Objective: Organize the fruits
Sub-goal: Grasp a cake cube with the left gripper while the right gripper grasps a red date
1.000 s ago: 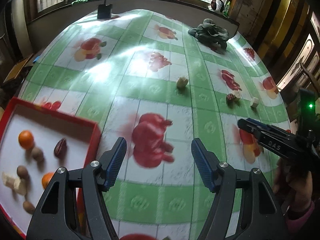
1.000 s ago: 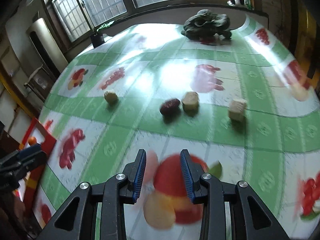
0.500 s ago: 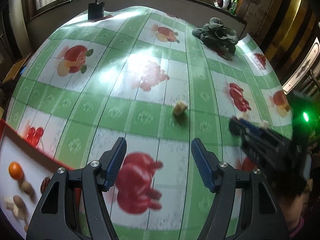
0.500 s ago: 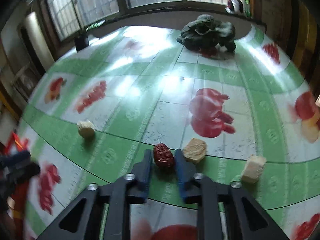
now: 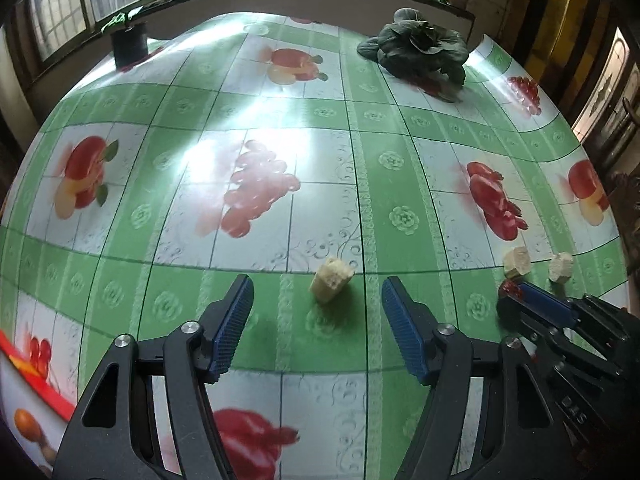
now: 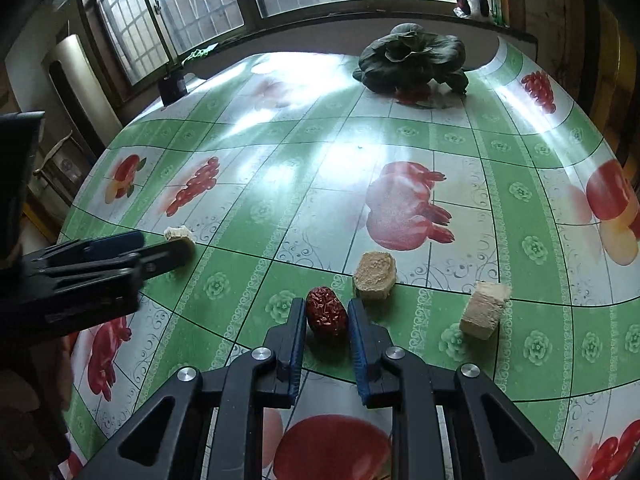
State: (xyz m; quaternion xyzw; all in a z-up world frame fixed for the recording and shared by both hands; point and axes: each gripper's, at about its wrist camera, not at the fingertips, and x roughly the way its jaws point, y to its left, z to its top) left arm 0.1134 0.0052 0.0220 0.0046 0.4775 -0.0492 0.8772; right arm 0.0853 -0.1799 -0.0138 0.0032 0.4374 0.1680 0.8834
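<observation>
A pale banana chunk (image 5: 331,285) stands on the green checked tablecloth between the fingertips of my left gripper (image 5: 317,282). The jaws are closing, and a gap still shows on each side of the chunk. In the right wrist view the left gripper (image 6: 164,242) reaches in from the left over that chunk (image 6: 178,233). My right gripper (image 6: 326,306) is shut on a wrinkled red date (image 6: 326,316) that rests on the cloth. The left wrist view shows the right gripper (image 5: 520,296) at the right with the date (image 5: 509,289) at its tips.
Two more pale chunks (image 6: 375,276) (image 6: 484,310) lie just right of the date. A red-rimmed tray (image 5: 24,364) holding an orange (image 5: 26,430) sits at the lower left. A dark leafy vegetable (image 5: 416,54) and a black pot (image 5: 129,46) stand at the far edge.
My left gripper moved away from the tray to straddle the pale chunk, and its jaws narrowed. The right gripper slid forward around the red date and closed on it.
</observation>
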